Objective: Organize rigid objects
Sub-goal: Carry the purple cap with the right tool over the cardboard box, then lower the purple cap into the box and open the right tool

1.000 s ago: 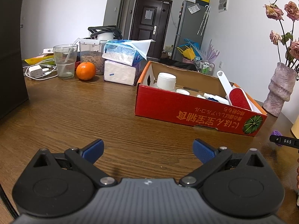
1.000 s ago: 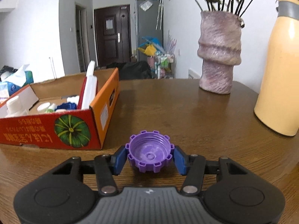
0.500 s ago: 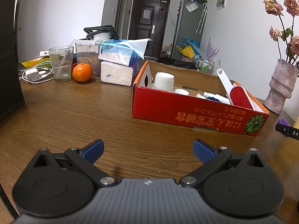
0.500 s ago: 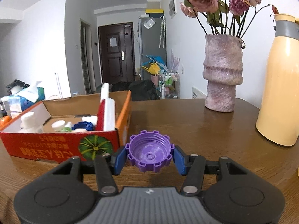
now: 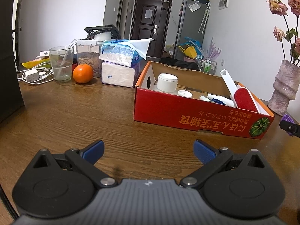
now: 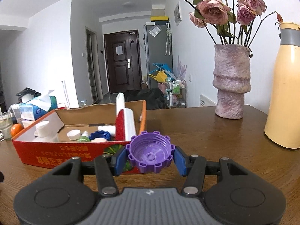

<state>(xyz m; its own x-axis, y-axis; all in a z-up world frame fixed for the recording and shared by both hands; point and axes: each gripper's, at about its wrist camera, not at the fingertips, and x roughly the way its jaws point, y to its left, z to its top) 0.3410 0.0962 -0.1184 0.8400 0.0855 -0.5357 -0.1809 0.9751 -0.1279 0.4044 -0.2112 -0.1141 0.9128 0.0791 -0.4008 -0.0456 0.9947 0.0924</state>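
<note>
The purple plastic screw cap has a notched, gear-like rim and a threaded hollow facing up. The right tool pinches it between two blue pads, above the brown wooden desk at the near corner of the shallow red cardboard box. The box bears upside-down orange East Asian lettering and a green pumpkin picture. The left tool gapes wide, holding nothing.

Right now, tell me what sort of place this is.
Most likely a lived-in flat, at the dining table. A fridge stands by the entrance door, a vase of dried roses sits on the table, and tissue packs lie beside an orange.
</note>
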